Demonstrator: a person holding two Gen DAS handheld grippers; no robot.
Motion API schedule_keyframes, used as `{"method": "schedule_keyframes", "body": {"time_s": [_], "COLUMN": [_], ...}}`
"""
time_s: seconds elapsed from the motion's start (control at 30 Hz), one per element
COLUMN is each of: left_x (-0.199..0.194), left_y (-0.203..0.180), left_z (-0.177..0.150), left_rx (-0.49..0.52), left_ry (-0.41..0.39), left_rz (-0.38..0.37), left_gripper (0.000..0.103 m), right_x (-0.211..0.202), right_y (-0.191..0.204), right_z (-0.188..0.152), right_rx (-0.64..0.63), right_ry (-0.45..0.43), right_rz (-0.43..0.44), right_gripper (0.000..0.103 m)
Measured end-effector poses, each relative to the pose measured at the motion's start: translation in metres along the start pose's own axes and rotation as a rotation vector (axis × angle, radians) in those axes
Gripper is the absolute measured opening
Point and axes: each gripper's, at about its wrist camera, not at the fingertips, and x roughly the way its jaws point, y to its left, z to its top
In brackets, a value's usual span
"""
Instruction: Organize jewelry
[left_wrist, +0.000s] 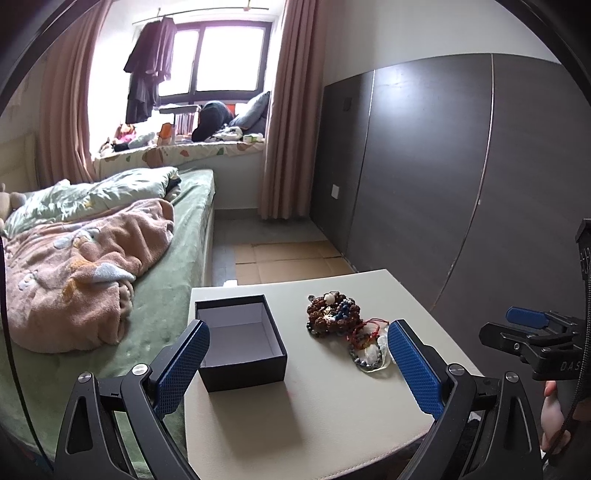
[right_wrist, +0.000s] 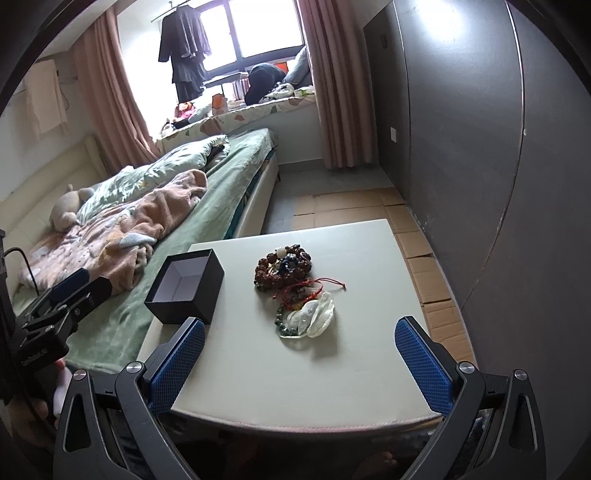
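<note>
An open, empty black box (left_wrist: 240, 341) with a white lining stands on the left of a cream table (left_wrist: 306, 413). It also shows in the right wrist view (right_wrist: 184, 286). To its right lies a pile of jewelry (left_wrist: 345, 326): brown bead bracelets (right_wrist: 282, 266), red cord bracelets (right_wrist: 306, 290), a green bead bracelet and a clear bag (right_wrist: 317, 317). My left gripper (left_wrist: 299, 363) is open and empty, above the table's near part, between box and pile. My right gripper (right_wrist: 301, 360) is open and empty, hovering near the front edge, short of the pile.
A bed (left_wrist: 162, 295) with green sheet and pink blanket (left_wrist: 81, 269) adjoins the table's left side. A dark wardrobe wall (left_wrist: 461, 166) runs along the right. Flattened cardboard (right_wrist: 417, 236) covers the floor beyond the table. The right gripper shows at the left view's right edge (left_wrist: 532, 332).
</note>
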Motion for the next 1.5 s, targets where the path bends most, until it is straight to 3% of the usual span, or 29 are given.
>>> {"method": "schedule_keyframes", "body": {"time_s": [1.5], "left_x": [-0.0019], "left_y": [-0.0019], "left_z": [-0.0015], "left_rx": [0.008], "left_ry": [-0.005], "left_rz": [-0.004], "left_gripper": [0.097], "right_x": [0.0045], "right_y": [0.0008], "right_z": [-0.0021], "right_rx": [-0.014], "right_ry": [-0.001], "right_rz": [-0.016], "right_gripper": [0.103]}}
